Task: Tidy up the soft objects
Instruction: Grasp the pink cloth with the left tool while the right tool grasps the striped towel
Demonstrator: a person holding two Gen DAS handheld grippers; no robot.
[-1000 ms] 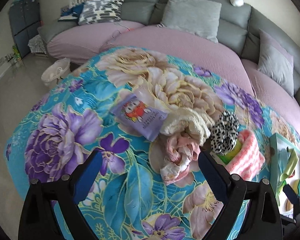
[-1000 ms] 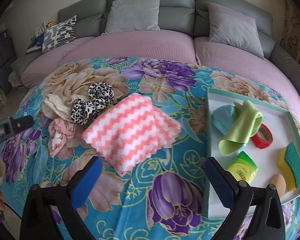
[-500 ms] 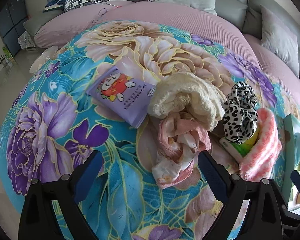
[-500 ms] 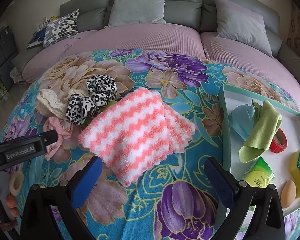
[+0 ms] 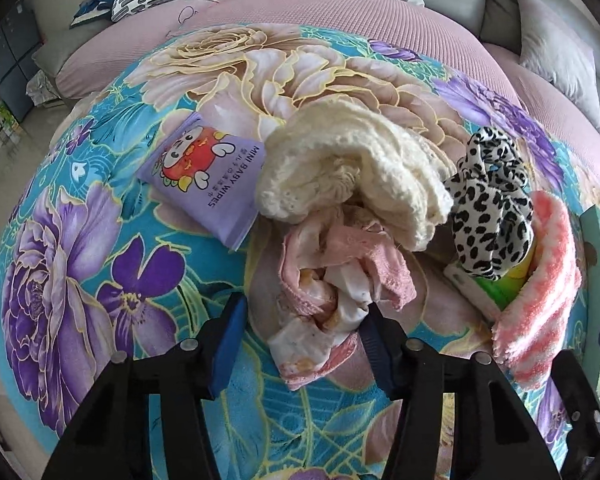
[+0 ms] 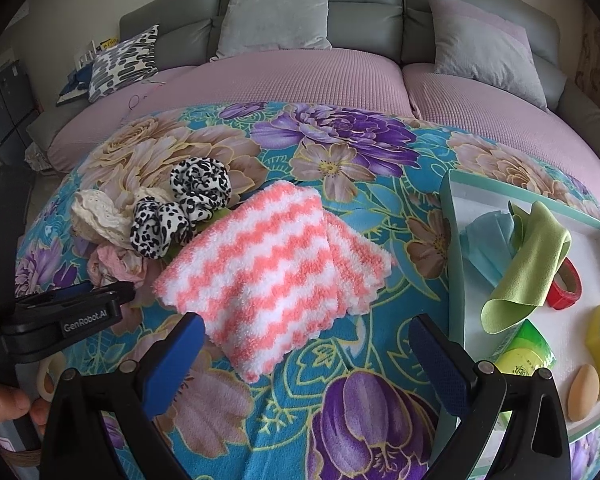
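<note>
A crumpled pink cloth (image 5: 332,276) lies on the floral blanket (image 5: 100,260), below a cream knit cloth (image 5: 352,176). My left gripper (image 5: 302,340) points down at it with its jaws closing. The cloth's near end sits between them. The right pad grazes its edge, and the left pad stands clear. A leopard-print fabric piece (image 5: 488,208) and a pink-and-white striped towel (image 6: 276,272) lie further right. My right gripper (image 6: 306,344) hovers open over the towel's near edge, holding nothing. In the right wrist view, the left gripper (image 6: 100,300) comes in from the left beside the pink cloth (image 6: 112,264).
A purple pack of baby wipes (image 5: 208,180) lies left of the cream cloth. A green packet (image 5: 500,284) peeks out under the leopard piece. A teal-rimmed tray (image 6: 452,240) at the right holds cloths, a sponge and a red tape roll. A sofa with cushions (image 6: 276,12) is behind.
My left gripper has come down and closer to the pink cloth, and its jaws have narrowed around the cloth's near end. The right gripper has hardly moved.
</note>
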